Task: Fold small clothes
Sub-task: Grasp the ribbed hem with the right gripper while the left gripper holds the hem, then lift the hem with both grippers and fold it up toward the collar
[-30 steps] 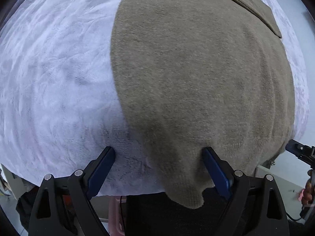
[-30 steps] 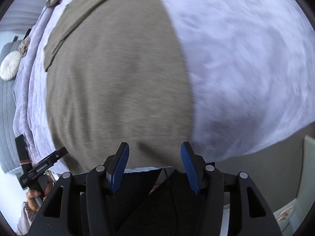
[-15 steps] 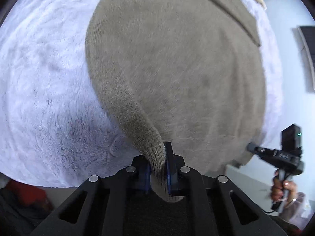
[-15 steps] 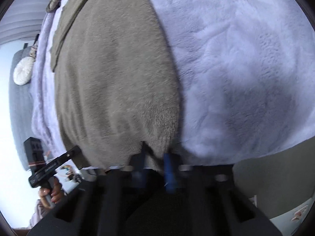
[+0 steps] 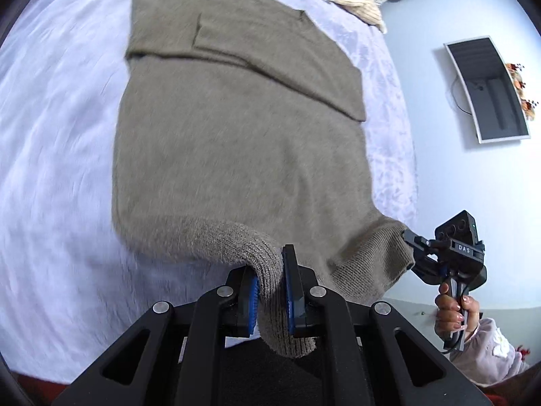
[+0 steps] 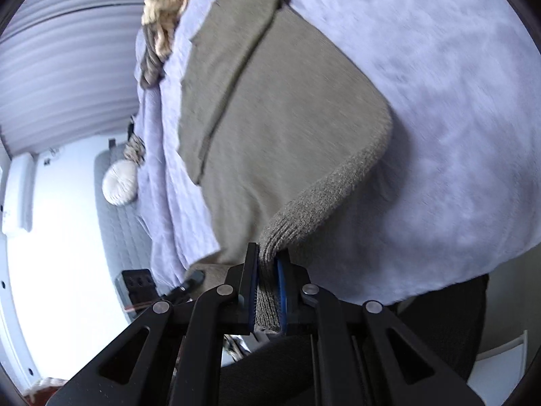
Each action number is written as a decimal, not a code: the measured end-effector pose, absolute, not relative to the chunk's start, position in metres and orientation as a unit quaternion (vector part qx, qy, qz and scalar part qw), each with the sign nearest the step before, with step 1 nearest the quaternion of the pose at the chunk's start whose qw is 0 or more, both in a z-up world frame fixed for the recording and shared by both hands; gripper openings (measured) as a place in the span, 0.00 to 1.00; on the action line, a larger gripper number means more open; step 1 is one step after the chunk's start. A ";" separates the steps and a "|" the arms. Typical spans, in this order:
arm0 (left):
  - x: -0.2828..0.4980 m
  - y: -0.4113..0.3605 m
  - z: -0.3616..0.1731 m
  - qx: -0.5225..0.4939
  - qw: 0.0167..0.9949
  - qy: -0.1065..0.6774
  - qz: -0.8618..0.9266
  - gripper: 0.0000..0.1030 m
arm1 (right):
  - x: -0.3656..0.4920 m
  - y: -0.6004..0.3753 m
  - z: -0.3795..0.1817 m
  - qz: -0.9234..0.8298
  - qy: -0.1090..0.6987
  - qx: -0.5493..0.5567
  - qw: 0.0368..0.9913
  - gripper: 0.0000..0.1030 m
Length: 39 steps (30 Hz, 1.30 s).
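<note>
Covering the bed, a lavender blanket (image 5: pixel 61 176) carries an olive knitted sweater (image 5: pixel 236 128) spread flat near its front edge, sleeves folded across the chest. The left gripper (image 5: pixel 270 291) is clenched on one ribbed hem corner; the right gripper (image 6: pixel 267 291) is clenched on the other, both corners lifted off the blanket.

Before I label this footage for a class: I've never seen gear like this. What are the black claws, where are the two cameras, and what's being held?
There's no robot: a person holds a hand-held gripper in each hand, each with a fisheye camera looking along its fingers. One picture comes from the left gripper, the other from the right gripper. An olive-brown sweater lies on a pale lilac blanket. Each gripper is shut on a corner of the sweater's ribbed hem. The left view also shows the right gripper, in her hand.
</note>
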<state>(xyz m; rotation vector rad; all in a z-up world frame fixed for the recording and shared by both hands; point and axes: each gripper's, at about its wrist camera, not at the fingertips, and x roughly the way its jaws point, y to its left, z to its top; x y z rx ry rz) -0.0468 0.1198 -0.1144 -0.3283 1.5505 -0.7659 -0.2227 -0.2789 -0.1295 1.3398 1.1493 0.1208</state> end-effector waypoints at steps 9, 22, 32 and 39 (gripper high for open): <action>0.014 0.112 -0.094 -0.142 0.647 0.659 -0.355 0.14 | -0.162 -0.281 -0.103 0.069 0.421 0.635 0.644 0.10; 0.135 0.083 -0.080 -0.169 0.747 0.584 -0.270 0.14 | 0.010 -0.351 -0.077 0.130 0.405 0.603 0.675 0.10; 0.201 0.051 -0.179 -0.128 0.765 0.606 -0.180 0.14 | 0.106 -0.370 -0.193 0.094 0.441 0.606 0.656 0.08; 0.204 0.061 -0.184 -0.155 0.765 0.601 -0.169 0.18 | 0.102 -0.366 -0.210 0.090 0.450 0.577 0.675 0.12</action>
